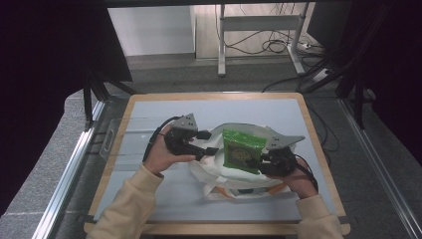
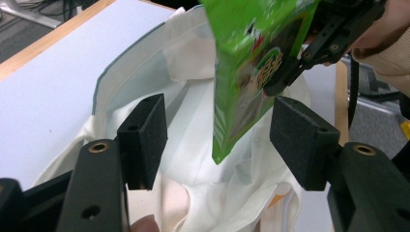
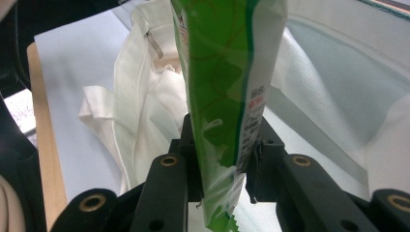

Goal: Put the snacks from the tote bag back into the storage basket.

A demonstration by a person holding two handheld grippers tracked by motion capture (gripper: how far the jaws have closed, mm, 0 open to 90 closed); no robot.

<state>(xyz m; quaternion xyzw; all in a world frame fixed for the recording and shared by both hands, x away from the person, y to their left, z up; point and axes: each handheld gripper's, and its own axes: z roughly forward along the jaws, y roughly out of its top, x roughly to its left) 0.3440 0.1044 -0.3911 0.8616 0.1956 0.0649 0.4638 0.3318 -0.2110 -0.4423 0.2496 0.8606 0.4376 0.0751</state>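
The right tongs point(image 1: 259, 162) grip the green snack packet point(image 1: 242, 149) by its lower edge and hold it upright over the white cloth bag point(image 1: 219, 174), which lies on the pale surface point(image 1: 149, 199). The left tongs point(image 1: 209, 144) stand open at the bag's mouth with nothing between the pads point(image 2: 145, 135) — the cloth point(image 2: 208, 193) is loose beneath them.

To do this step well, I think the left tongs should first catch one edge of the bag's opening and lift it, so the mouth stays wide. Then the packet can go down with its narrow end first, slowly, without pushing the cloth inward. The right tongs should release only when the packet is well inside — otherwise it may tip out onto the surface.
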